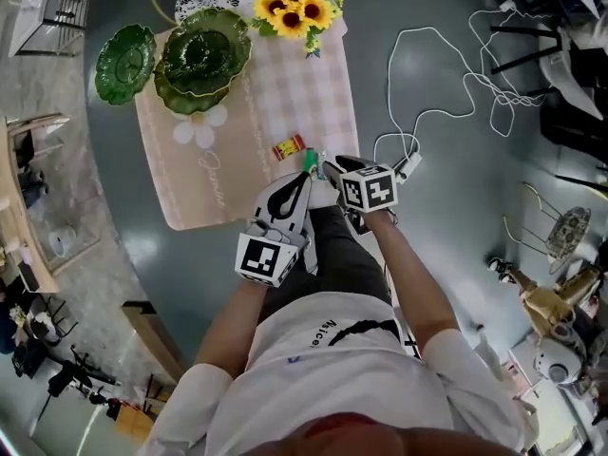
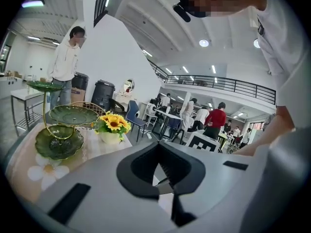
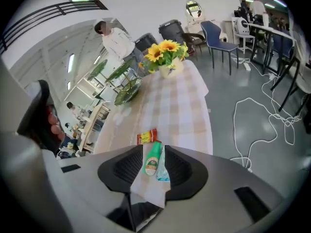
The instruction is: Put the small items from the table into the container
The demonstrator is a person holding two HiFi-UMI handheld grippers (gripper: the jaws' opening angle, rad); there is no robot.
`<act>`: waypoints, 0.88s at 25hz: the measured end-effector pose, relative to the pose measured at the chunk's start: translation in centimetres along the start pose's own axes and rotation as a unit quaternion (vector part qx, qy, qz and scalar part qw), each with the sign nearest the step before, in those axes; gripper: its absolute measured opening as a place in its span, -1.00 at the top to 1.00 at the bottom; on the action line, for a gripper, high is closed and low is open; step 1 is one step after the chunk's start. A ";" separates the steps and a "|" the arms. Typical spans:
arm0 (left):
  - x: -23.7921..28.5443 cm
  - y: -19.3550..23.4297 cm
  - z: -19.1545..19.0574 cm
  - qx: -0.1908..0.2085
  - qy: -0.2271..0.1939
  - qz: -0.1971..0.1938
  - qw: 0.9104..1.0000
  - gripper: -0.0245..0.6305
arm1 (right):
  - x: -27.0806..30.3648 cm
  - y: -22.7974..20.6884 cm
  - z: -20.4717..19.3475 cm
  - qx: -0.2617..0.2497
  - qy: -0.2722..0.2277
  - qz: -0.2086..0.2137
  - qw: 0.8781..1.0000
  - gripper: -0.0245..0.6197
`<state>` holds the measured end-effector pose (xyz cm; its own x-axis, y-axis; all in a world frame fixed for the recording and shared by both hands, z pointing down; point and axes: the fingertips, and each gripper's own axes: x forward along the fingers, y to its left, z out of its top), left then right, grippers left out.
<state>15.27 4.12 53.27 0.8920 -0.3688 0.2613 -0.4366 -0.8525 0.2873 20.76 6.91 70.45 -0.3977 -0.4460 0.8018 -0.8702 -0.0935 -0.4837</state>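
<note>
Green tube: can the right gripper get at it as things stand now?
Probably yes. The right gripper has its jaws apart, and the green tube lies uncovered on the table just ahead, in line with their gap. Only a blue sachet lies close beside it.

The middle of the tabletop (image 1: 309,93) lies bare, open from its near edge. Green tiered dishes (image 1: 195,55) crowd the far left corner, a sunflower vase (image 1: 294,8) the far edge; a red packet (image 1: 289,146) lies by the near edge.
</note>
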 end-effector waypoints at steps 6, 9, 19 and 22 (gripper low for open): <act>-0.2 0.8 -1.9 -0.007 0.016 0.003 1.000 0.90 | 3.1 -2.3 -1.0 0.026 0.046 -0.022 0.998 0.48; -0.5 1.1 -2.3 -0.007 0.019 0.004 1.000 0.90 | 4.3 -3.0 -1.1 0.027 0.066 -0.031 0.997 0.48; -1.2 2.6 -2.9 -0.006 0.020 0.003 1.000 0.91 | 7.6 -4.0 -2.2 0.018 0.124 -0.055 0.991 0.46; -1.5 3.0 -2.4 -0.004 0.014 0.004 1.000 0.90 | 8.2 -4.0 -2.4 0.012 0.140 -0.054 0.989 0.46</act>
<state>12.39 3.02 55.93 0.8847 -0.3654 0.2896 -0.4451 -0.8468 0.2914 20.30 5.82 79.82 -0.3699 -0.1694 0.9135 -0.9063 -0.1505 -0.3949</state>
